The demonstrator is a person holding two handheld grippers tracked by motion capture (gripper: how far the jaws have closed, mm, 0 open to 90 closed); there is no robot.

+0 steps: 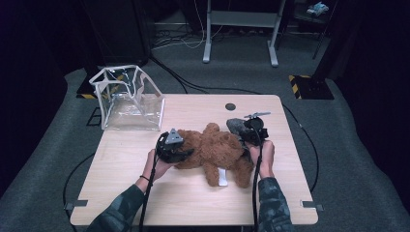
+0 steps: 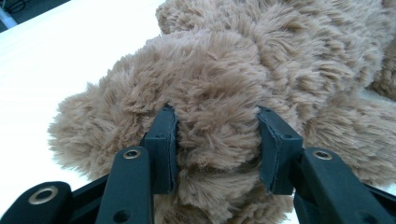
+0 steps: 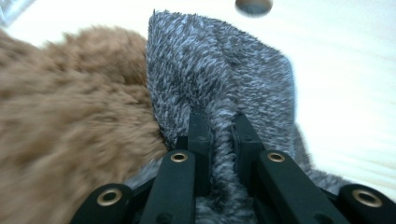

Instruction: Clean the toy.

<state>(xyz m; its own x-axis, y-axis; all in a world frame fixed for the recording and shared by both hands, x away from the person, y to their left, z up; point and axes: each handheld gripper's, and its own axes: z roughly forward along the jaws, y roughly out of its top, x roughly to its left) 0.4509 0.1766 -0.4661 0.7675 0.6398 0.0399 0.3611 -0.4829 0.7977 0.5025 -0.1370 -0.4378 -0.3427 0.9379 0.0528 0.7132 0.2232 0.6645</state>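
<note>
Teddy bear (image 1: 215, 152), brown plush, lying mid-table (image 1: 145, 193) between both hands. Left gripper (image 2: 217, 140): jaws partway closed, pads pressing into a fold of the bear's fur. Right gripper (image 3: 219, 135): jaws narrow, pinching a grey knitted sock (image 3: 219, 70) at the bear's far end. Clear plastic bag (image 1: 128, 99), standing at the table's far left corner.

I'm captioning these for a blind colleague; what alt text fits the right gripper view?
Two black jaws of the right gripper pinch a fold of fuzzy grey cloth that stands up between them. A brown teddy bear lies blurred beside it on a pale wooden table, with a dark round hole at the top edge.
</note>
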